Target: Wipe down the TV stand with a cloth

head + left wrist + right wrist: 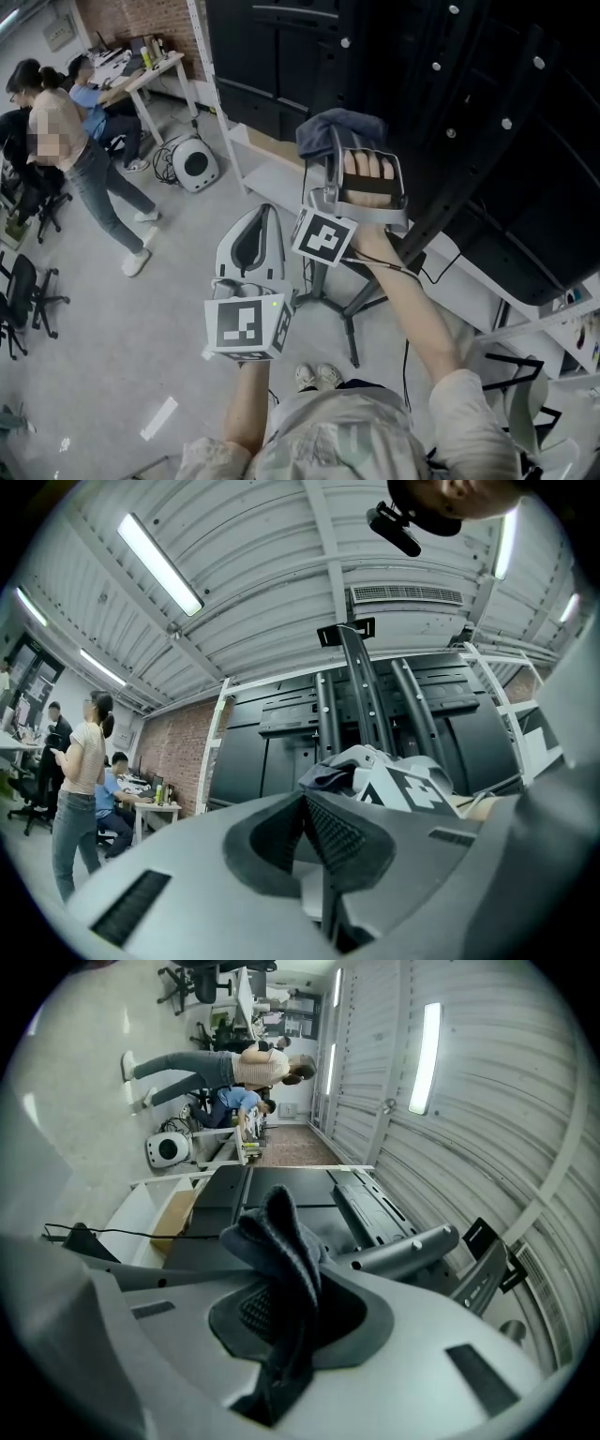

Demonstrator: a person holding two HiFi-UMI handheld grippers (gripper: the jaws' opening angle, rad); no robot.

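The right claw (281,1312) is clamped on a dark grey cloth (281,1237), which bunches up out of its tips and is held high, close in front of the black TV stand (469,131). The left claw (314,846) is pressed together with nothing in it, held lower, above the floor (112,319).
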